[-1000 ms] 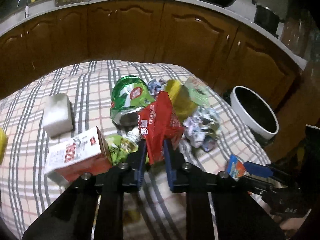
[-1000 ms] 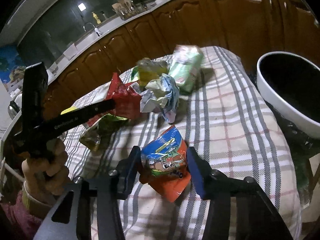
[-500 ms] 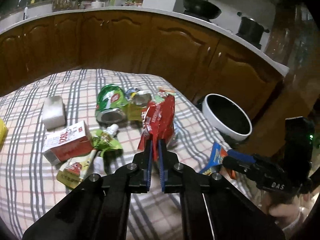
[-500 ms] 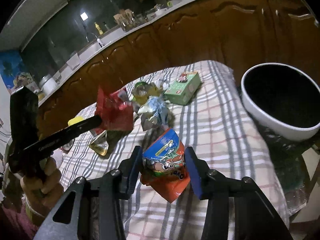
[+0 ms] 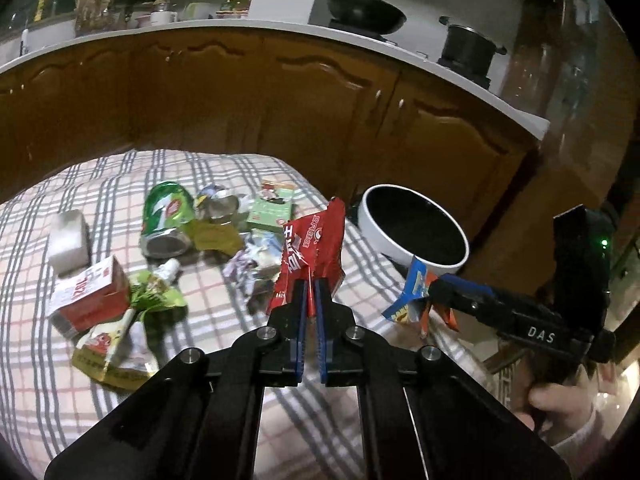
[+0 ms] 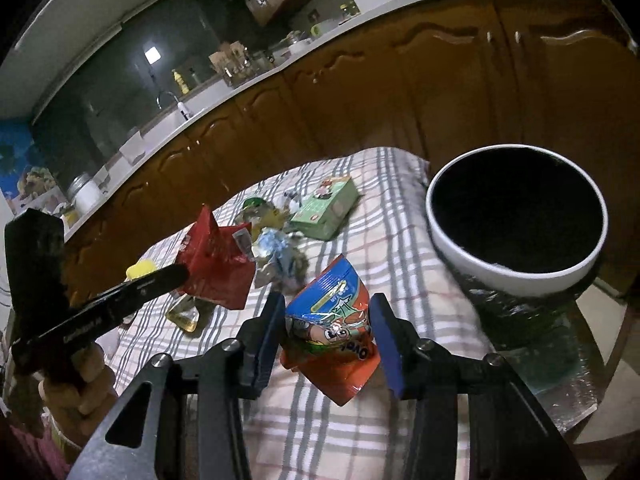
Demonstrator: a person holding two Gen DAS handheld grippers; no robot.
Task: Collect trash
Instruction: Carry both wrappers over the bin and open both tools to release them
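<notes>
My left gripper is shut on a red snack wrapper and holds it above the checked tablecloth; the wrapper also shows in the right wrist view. My right gripper is shut on a blue and orange cartoon pouch, held above the table's right end; the pouch also shows in the left wrist view. A white bin with a black inside stands just right of the table, beyond both grippers; it also shows in the left wrist view.
On the cloth lie a green crushed can, a red and white carton, a green box, crumpled paper, a white block and a yellow pouch. Brown cabinets stand behind.
Both grippers have risen and pulled back from the table with their wrappers. The red wrapper has left the pile. The bin now sits closer ahead of the right gripper.
</notes>
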